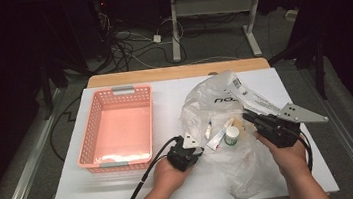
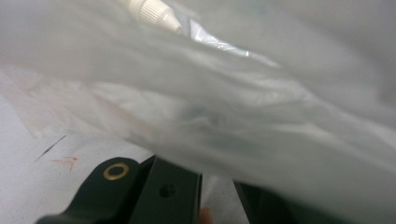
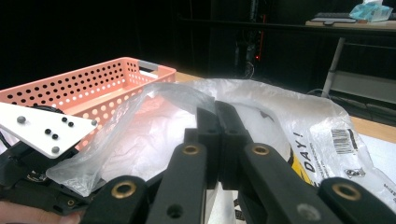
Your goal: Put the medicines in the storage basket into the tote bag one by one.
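A clear plastic bag (image 1: pixel 215 100) lies crumpled right of centre on the white table (image 1: pixel 74 191). Inside it I see a small white bottle with a green label (image 1: pixel 232 135) and a white tube (image 1: pixel 217 140). My left gripper (image 1: pixel 196 147) is at the bag's near left edge. In the left gripper view its black fingers (image 2: pixel 163 186) run under the film (image 2: pixel 233 116), which hides their tips; a ribbed nozzle cap (image 2: pixel 154 11) shows through. My right gripper (image 1: pixel 246 116) is shut on the bag's rim, and its jaws (image 3: pixel 217 109) hold the film (image 3: pixel 289 112) lifted.
A pink perforated basket (image 1: pixel 118 92) stands empty at the left of the table, also seen at the left of the right gripper view (image 3: pixel 84 86). The left gripper (image 3: pixel 42 186) with its white plate sits low there. Cables and table legs lie on the dark floor beyond.
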Demonstrator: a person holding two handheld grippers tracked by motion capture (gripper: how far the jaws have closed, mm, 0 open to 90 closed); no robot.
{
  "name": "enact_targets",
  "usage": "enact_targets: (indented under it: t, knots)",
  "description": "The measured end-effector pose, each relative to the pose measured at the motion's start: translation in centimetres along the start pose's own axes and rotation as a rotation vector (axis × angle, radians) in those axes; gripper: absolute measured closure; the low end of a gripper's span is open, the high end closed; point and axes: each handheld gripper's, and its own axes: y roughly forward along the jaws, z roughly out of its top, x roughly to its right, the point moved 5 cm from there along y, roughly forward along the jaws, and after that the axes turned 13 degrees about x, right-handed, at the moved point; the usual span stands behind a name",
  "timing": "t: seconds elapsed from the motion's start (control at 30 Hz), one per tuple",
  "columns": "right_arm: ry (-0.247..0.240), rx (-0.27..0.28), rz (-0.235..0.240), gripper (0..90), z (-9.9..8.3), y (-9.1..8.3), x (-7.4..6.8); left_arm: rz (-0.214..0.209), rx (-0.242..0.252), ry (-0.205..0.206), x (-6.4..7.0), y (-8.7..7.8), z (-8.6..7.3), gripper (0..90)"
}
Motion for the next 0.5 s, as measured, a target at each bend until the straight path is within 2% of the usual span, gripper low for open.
enact_targets:
  t: [0.07, 0.17, 0.23, 0.5]
  knots:
    - [0.001, -0.001, -0.001, 90.0, 0.0, -0.1, 0.0, 0.004, 0.031, -0.015, -0.1, -0.3, 0.0, 88.5]
    - [-0.002, -0.003, -0.004, 90.0, -0.1, -0.3, 0.0, -0.009, 0.105, -0.039, -0.3, -1.0, 0.1, 88.6]
    - [-0.005, -0.005, -0.005, 90.0, -0.2, -0.3, 0.0, -0.005, 0.135, -0.041, -0.4, -1.2, 0.1, 88.6]
    - [-0.011, -0.014, -0.004, 90.0, -0.7, 0.0, -0.3, 0.008, 0.205, 0.026, 0.2, -1.9, 0.1, 88.5]
